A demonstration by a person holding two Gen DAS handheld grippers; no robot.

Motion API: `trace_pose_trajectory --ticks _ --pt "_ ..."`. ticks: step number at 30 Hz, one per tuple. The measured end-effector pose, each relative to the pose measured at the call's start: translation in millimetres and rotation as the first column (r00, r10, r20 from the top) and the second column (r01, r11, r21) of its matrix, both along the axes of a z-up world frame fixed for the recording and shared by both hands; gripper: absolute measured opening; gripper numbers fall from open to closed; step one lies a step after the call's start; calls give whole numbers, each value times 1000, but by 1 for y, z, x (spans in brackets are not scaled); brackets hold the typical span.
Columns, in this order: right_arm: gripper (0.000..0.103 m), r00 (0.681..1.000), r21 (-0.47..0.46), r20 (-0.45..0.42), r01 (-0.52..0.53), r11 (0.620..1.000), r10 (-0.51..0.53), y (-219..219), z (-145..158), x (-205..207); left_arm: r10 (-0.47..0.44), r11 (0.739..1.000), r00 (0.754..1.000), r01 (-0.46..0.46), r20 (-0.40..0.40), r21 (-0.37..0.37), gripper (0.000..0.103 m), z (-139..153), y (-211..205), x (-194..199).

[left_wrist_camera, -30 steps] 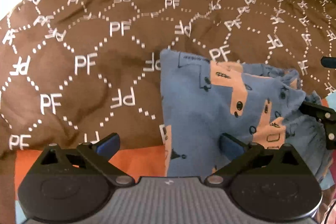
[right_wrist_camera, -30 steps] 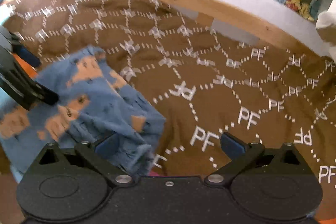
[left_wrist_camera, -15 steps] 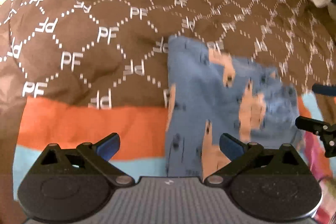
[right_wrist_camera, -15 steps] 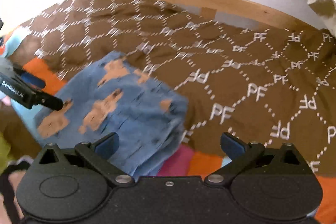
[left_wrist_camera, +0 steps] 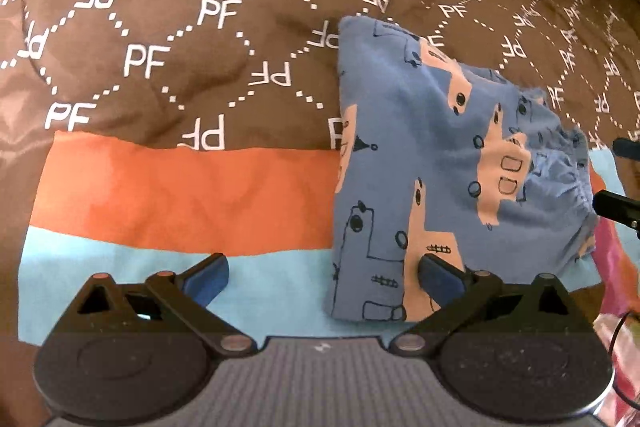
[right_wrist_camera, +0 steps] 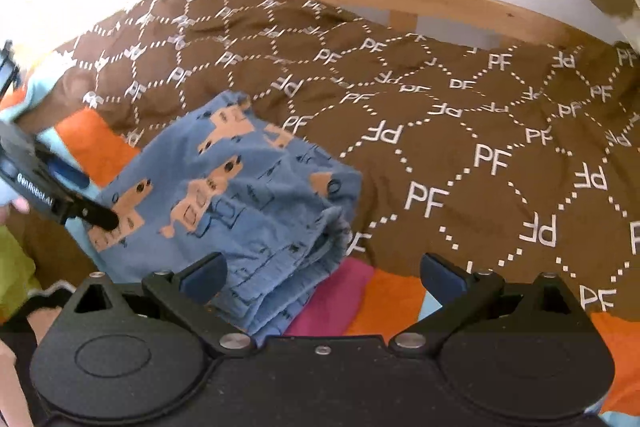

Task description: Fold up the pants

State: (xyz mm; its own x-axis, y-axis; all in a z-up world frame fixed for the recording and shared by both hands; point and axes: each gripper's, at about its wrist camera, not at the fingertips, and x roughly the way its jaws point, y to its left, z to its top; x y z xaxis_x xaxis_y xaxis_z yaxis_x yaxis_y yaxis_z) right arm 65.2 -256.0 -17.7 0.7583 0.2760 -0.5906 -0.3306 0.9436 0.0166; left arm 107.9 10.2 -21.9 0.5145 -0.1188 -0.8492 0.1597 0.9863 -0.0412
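The blue pants (left_wrist_camera: 440,167) with orange vehicle prints lie folded into a compact rectangle on the bed cover. My left gripper (left_wrist_camera: 324,275) is open just in front of them, and its right fingertip (left_wrist_camera: 440,273) overlaps their near edge. In the right wrist view the pants (right_wrist_camera: 240,203) sit at the lower left, their gathered waistband toward the camera. My right gripper (right_wrist_camera: 324,275) is open, with its left fingertip (right_wrist_camera: 204,275) over the waistband end and nothing held. The left gripper (right_wrist_camera: 86,195) shows at the far left of that view. At the right edge of the left wrist view is the right gripper (left_wrist_camera: 620,177).
A brown quilt (left_wrist_camera: 180,39) printed with white "PF" letters covers most of the bed. Orange (left_wrist_camera: 180,199), light-blue (left_wrist_camera: 260,291) and pink (right_wrist_camera: 332,303) stripes run along its near side. A wooden bed frame (right_wrist_camera: 440,7) and a wall with pictures lie beyond.
Both grippers have drawn back from the pants toward the near edge of the bed. More of the striped cover shows now. The pants stay folded where they were.
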Motion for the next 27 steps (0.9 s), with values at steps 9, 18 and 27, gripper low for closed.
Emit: trace_pose_trajectory --ticks 9,18,27 --pt "102 997 176 -65 48 983 -37 -20 3 13 31 999 999 -31 -13 -43 103 10 8 5" --pt "102 994 260 -104 60 964 -34 -20 4 35 12 999 1000 -12 -2 -49 103 11 -2 14" --pt "102 982 428 -188 112 897 -33 -23 -8 70 69 990 996 -75 -57 -123 103 5 -9 31"
